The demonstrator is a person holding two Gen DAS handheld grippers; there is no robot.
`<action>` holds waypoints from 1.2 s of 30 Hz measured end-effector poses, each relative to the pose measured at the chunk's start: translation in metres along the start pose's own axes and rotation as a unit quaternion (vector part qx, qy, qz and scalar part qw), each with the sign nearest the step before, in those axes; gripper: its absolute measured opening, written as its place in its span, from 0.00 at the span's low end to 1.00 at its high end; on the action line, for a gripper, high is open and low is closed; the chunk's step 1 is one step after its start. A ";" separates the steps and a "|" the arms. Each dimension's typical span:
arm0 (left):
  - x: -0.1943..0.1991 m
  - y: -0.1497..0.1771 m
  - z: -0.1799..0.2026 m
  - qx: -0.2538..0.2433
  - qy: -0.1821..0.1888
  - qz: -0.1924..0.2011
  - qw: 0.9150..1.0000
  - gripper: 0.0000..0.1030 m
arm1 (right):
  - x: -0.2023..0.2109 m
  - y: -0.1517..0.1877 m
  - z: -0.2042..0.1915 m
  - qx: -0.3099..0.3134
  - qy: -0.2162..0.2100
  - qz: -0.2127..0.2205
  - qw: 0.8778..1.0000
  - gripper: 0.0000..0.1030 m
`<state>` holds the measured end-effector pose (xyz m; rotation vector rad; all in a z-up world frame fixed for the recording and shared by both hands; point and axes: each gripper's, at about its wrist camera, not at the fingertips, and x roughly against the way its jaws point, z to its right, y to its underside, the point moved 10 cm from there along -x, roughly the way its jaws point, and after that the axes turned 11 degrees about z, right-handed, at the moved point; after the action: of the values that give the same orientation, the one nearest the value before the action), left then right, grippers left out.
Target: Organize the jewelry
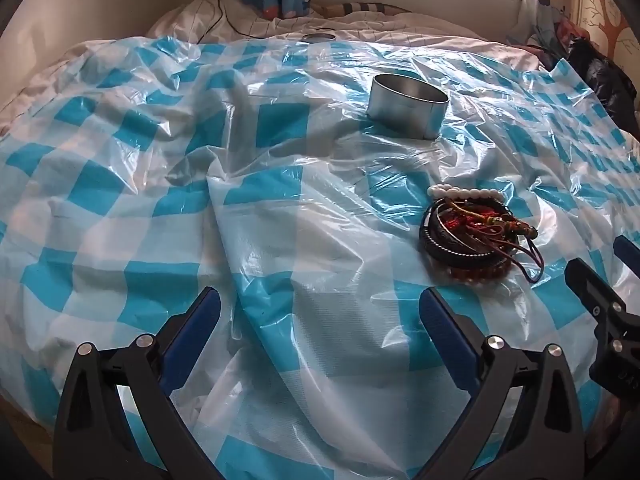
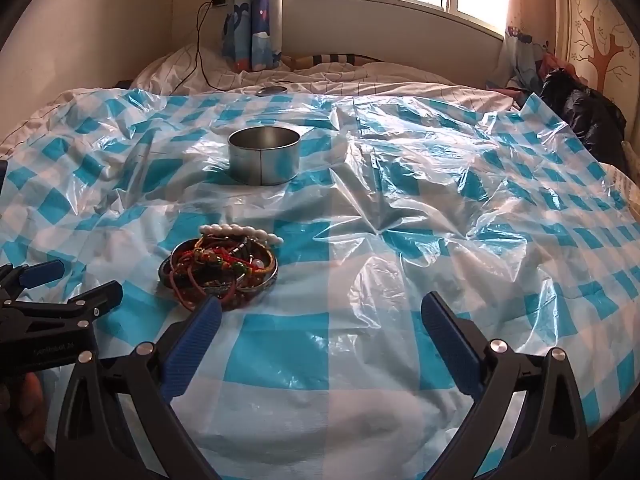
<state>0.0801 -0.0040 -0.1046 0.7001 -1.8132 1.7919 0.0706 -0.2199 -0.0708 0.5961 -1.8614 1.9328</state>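
Note:
A tangled pile of bracelets (image 1: 476, 232), with white beads, black bands and red cords, lies on the blue-and-white checked plastic sheet (image 1: 280, 208). It also shows in the right wrist view (image 2: 218, 268). An open round metal tin (image 1: 408, 106) stands upright behind the pile, and also shows in the right wrist view (image 2: 264, 156). My left gripper (image 1: 320, 312) is open and empty, to the near left of the pile. My right gripper (image 2: 320, 316) is open and empty, to the near right of the pile.
The sheet (image 2: 400, 240) is wrinkled and covers a bed. A round tin lid (image 2: 272, 91) lies at the sheet's far edge. A black bag (image 2: 580, 108) sits at the far right. A cable (image 2: 200, 52) hangs down the back wall.

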 end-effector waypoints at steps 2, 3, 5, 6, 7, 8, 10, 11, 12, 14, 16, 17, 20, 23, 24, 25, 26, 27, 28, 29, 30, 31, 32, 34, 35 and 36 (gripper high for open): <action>-0.001 0.000 0.001 -0.001 -0.002 -0.002 1.000 0.93 | 0.000 0.000 0.000 0.000 0.000 0.000 1.000 0.93; -0.002 0.000 0.001 -0.002 -0.002 -0.003 1.000 0.93 | 0.000 0.000 0.000 0.000 -0.001 0.000 1.000 0.93; -0.002 0.001 0.002 -0.005 -0.003 -0.003 1.000 0.93 | 0.000 0.000 0.000 -0.001 -0.002 0.000 1.000 0.93; -0.003 0.001 0.002 -0.007 -0.003 -0.004 1.000 0.93 | 0.000 0.000 0.000 -0.001 -0.002 0.000 1.000 0.93; -0.003 0.001 0.002 -0.008 -0.003 -0.004 1.000 0.93 | 0.000 0.000 0.000 -0.001 -0.002 0.000 1.000 0.93; -0.003 0.001 0.002 -0.009 -0.003 -0.004 1.000 0.93 | 0.000 0.000 0.000 -0.001 -0.003 0.000 1.000 0.93; -0.003 0.001 0.003 -0.009 -0.003 -0.005 1.000 0.93 | 0.000 0.000 0.000 -0.001 -0.002 -0.001 1.000 0.93; -0.003 0.002 0.003 -0.009 -0.003 -0.005 1.000 0.93 | -0.001 0.000 -0.001 0.000 -0.003 -0.001 1.000 0.93; -0.003 0.002 0.003 -0.009 -0.003 -0.005 1.000 0.93 | -0.001 0.000 -0.002 0.000 -0.004 -0.001 1.000 0.93; -0.003 0.002 0.003 -0.010 -0.004 -0.006 1.000 0.93 | -0.001 0.000 -0.003 0.001 -0.006 -0.002 1.000 0.93; -0.003 0.002 0.003 -0.010 -0.004 -0.005 1.000 0.93 | -0.001 0.001 -0.004 0.000 -0.008 -0.003 1.000 0.93; -0.003 0.002 0.002 -0.010 -0.003 -0.005 1.000 0.93 | -0.001 0.001 -0.004 0.000 -0.008 -0.003 1.000 0.93; -0.003 0.002 0.003 -0.010 -0.003 -0.006 1.000 0.93 | -0.001 0.000 -0.005 0.000 -0.008 -0.003 1.000 0.93; -0.003 0.003 0.003 -0.011 -0.003 -0.006 1.000 0.93 | -0.002 0.001 -0.006 0.000 -0.010 -0.005 1.000 0.93; -0.003 0.003 0.004 -0.011 -0.003 -0.006 1.000 0.93 | -0.002 0.002 -0.006 0.000 -0.012 -0.005 1.000 0.93; -0.003 0.003 0.004 -0.011 -0.003 -0.007 1.000 0.93 | -0.002 0.002 -0.007 0.001 -0.013 -0.006 1.000 0.93; -0.003 0.003 0.004 -0.011 -0.002 -0.007 1.000 0.93 | -0.002 0.002 -0.008 0.001 -0.014 -0.006 1.000 0.93; -0.003 0.003 0.004 -0.012 -0.002 -0.007 1.000 0.93 | -0.002 0.002 -0.008 0.001 -0.015 -0.005 1.000 0.93; -0.003 0.003 0.004 -0.013 -0.002 -0.007 1.000 0.93 | -0.002 0.002 -0.008 0.001 -0.016 -0.005 1.000 0.93; -0.003 0.003 0.004 -0.013 -0.002 -0.007 1.000 0.93 | -0.002 0.002 -0.009 0.001 -0.017 -0.006 1.000 0.93; -0.003 0.004 0.005 -0.014 -0.001 -0.006 1.000 0.93 | -0.002 0.002 -0.009 0.000 -0.017 -0.006 1.000 0.93; -0.002 0.004 0.006 -0.016 -0.001 -0.006 1.000 0.93 | -0.002 0.002 -0.009 0.000 -0.017 -0.006 1.000 0.93; -0.002 0.003 0.007 -0.018 -0.001 -0.006 1.000 0.93 | -0.002 0.002 -0.009 0.000 -0.017 -0.006 1.000 0.93; -0.002 0.003 0.007 -0.022 -0.002 -0.006 1.000 0.93 | -0.002 0.002 -0.009 0.000 -0.017 -0.006 1.000 0.93; -0.002 0.003 0.007 -0.023 -0.002 -0.006 1.000 0.93 | -0.002 0.002 -0.010 -0.001 -0.018 -0.006 1.000 0.93; -0.002 0.003 0.007 -0.022 -0.002 -0.006 1.000 0.93 | -0.002 0.002 -0.009 -0.001 -0.018 -0.006 1.000 0.93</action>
<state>0.0794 -0.0114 -0.1084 0.6961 -1.8413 1.7380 0.0712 -0.2105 -0.0739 0.6439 -1.8754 1.9251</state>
